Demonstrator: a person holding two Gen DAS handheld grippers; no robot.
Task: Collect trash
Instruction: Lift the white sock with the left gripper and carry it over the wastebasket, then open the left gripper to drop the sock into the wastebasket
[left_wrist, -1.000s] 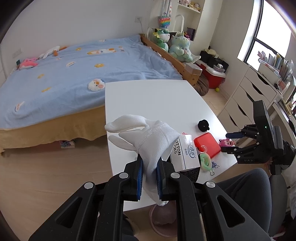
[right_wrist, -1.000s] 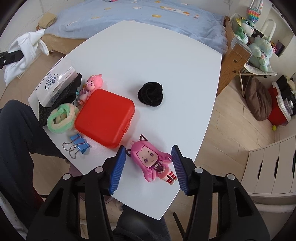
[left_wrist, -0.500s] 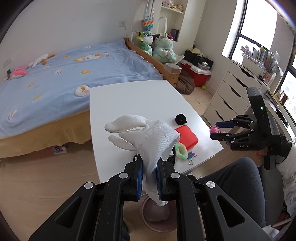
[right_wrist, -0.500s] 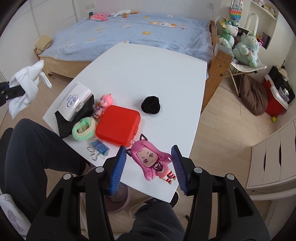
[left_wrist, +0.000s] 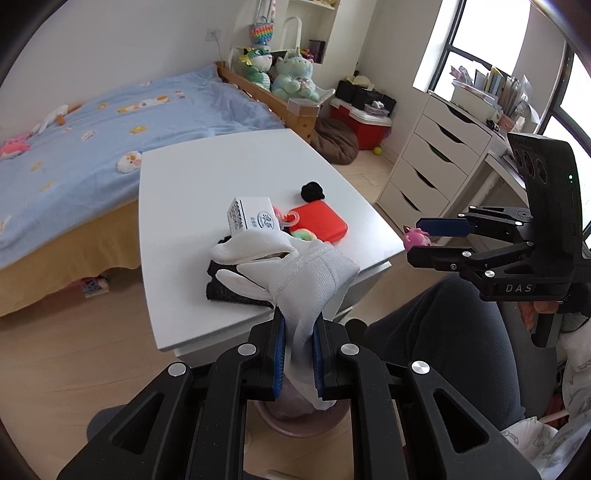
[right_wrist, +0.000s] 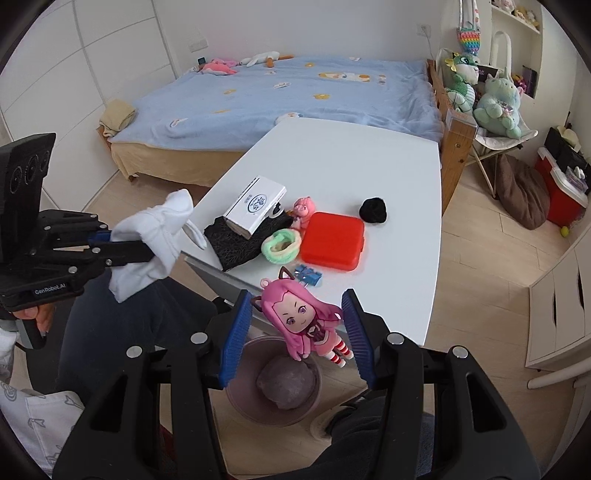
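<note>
My left gripper (left_wrist: 297, 354) is shut on a crumpled white cloth (left_wrist: 295, 266), held in the air off the table's near edge above a pink waste bin (left_wrist: 303, 417) on the floor. The cloth (right_wrist: 155, 236) and left gripper (right_wrist: 107, 243) also show in the right wrist view. My right gripper (right_wrist: 295, 332) holds a pink-haired doll figure (right_wrist: 299, 317) between its blue pads, lifted past the table's near edge over the same bin (right_wrist: 273, 384). The fingers stand fairly wide, touching the doll's sides. The right gripper (left_wrist: 439, 240) also shows in the left wrist view.
On the white table (right_wrist: 369, 155) lie a red case (right_wrist: 332, 242), a white box (right_wrist: 255, 206) on black mesh, a green scrunchie (right_wrist: 281, 245), a small pink figure (right_wrist: 303, 206), a black scrunchie (right_wrist: 373, 209) and a blue binder clip (right_wrist: 308, 275). A bed stands behind; white drawers stand right.
Both grippers have pulled back from the table toward me and now hang over the bin on the floor. The doll has been lifted off the table; the cloth stays gripped.
</note>
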